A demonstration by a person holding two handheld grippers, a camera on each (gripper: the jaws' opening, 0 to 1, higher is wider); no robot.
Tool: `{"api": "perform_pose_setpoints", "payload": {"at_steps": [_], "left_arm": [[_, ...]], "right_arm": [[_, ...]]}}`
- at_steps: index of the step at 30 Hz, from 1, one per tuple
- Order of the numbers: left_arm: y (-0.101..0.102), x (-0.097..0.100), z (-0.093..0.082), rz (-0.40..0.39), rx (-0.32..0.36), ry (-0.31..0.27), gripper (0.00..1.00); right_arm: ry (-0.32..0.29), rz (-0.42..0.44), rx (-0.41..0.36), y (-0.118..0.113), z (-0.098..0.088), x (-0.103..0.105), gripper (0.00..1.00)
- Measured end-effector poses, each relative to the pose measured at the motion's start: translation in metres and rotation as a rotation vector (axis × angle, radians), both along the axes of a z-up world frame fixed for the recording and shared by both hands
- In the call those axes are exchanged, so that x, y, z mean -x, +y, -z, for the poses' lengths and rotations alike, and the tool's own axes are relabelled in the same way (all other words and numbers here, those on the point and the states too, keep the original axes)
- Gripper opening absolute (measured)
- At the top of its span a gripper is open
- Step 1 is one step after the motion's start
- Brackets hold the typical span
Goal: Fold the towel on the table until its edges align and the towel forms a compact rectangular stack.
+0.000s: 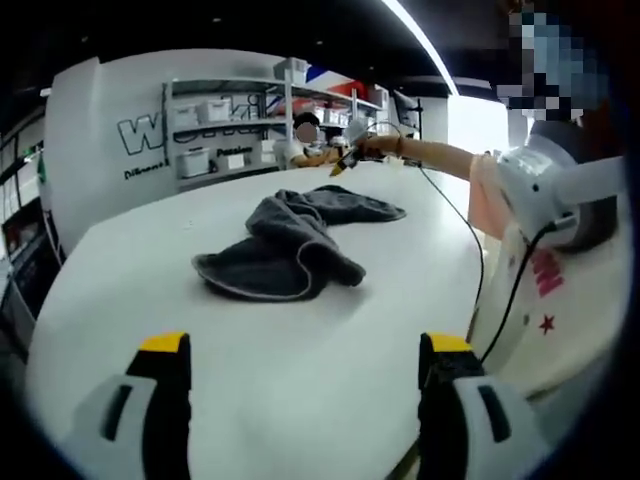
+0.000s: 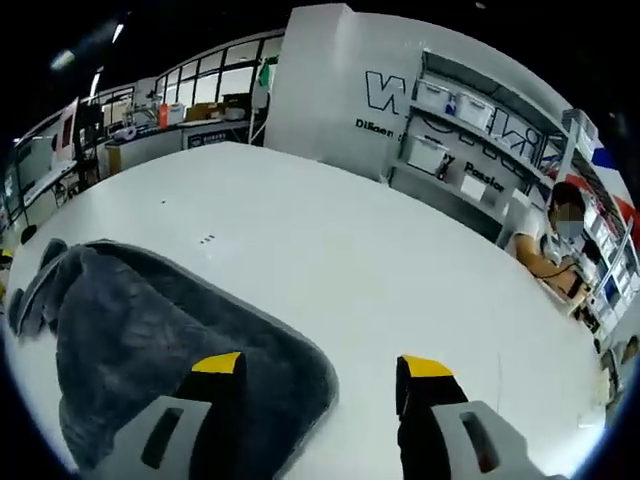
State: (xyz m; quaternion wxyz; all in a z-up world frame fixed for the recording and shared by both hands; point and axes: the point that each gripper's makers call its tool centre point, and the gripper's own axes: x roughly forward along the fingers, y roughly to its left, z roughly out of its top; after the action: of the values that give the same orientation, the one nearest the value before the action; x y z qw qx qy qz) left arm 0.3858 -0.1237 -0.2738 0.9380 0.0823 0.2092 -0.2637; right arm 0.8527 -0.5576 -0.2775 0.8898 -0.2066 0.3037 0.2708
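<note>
Grey towel (image 1: 290, 245) crumpled on table (image 1: 150, 260)

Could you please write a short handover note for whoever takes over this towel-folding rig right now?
Left gripper: open, holding nothing, held back from the crumpled dark grey terry towel.
Right gripper: open, holding nothing, jaws over the towel's rounded near edge, one jaw above the cloth, the other above the bare white table.
Towel: lies bunched on the table, partly doubled over itself, edges not aligned.
Done: no tidy fold yet.
Left: spread it flat, fold edge to edge into a compact rectangular stack, keeping it in view.
</note>
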Motion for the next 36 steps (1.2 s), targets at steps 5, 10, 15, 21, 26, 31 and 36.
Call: {"api": "perform_pose_setpoints", "payload": {"at_steps": [5,10,15,21,26,31,36], "left_arm": [[0.004,-0.002,0.001,-0.010,-0.013,0.007,0.99],[0.003,-0.001,0.000,-0.014,-0.011,0.001,0.99],[0.002,0.001,0.002,-0.017,-0.014,0.009,0.99],[0.004,0.003,0.005,-0.023,-0.016,0.022,0.99],[0.003,0.003,0.004,-0.022,-0.017,0.021,0.99],[0.002,0.004,0.011,-0.024,-0.029,0.045,0.99],[0.002,0.006,0.013,-0.026,-0.025,0.050,0.99]], "right_arm": [[0.025,-0.004,0.025,0.002,0.019,-0.009,0.64],[0.043,0.013,0.009,-0.002,0.032,-0.022,0.61],[0.072,0.038,-0.035,-0.003,0.043,-0.022,0.57],[0.084,0.068,-0.095,-0.007,0.049,-0.028,0.51],[0.086,0.086,-0.114,-0.010,0.050,-0.029,0.43],[0.134,0.072,-0.141,-0.004,0.059,-0.024,0.24],[0.143,0.036,-0.145,0.003,0.061,-0.021,0.11]]}}
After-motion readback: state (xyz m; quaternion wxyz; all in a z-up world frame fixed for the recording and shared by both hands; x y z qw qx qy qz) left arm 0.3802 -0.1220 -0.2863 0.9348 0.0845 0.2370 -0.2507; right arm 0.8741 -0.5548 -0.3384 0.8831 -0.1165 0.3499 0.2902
